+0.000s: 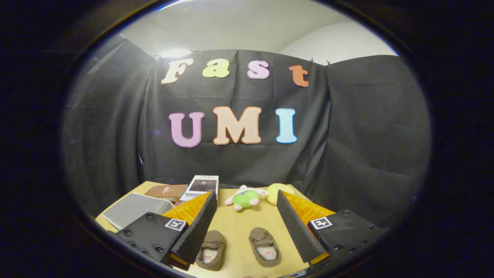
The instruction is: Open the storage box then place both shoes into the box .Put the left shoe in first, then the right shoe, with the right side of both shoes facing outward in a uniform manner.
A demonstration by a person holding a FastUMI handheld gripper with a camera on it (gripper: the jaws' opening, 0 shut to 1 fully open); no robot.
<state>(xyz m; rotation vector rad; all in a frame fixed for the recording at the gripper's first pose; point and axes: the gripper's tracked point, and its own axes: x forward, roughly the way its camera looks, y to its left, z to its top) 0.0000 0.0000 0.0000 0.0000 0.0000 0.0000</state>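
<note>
— While hovering above the near edge of the desk [235, 227], how set, the gripper [244, 222]?

— Spread wide, holding nothing. Black ribbed fingers [198, 227] well apart, orange backing behind each pad.

— And between them?

— Two small brown shoes on the bare wood, toes pointing toward the far edge. Left-hand shoe [211, 249] just beside the left finger, partly tucked under its tip. Right-hand shoe [264, 246] near the right finger, apart from it. Side by side, a strip of desk between the pair, openings showing pale insoles. Cannot tell which belongs to which foot.

— Beyond the fingers?

— Toward the far edge, a green and white plush toy [244, 197], with a yellow soft thing [278, 192] touching it on its right. Toward the far left corner, a brown box [166, 191] lying flat, and a white book [202, 186] propped just beside it.

— The storage box?

— Grey fabric box [133, 208] along the left edge of the desk, beyond the left finger, lid flat on top, shut. Well apart from both shoes.
</note>
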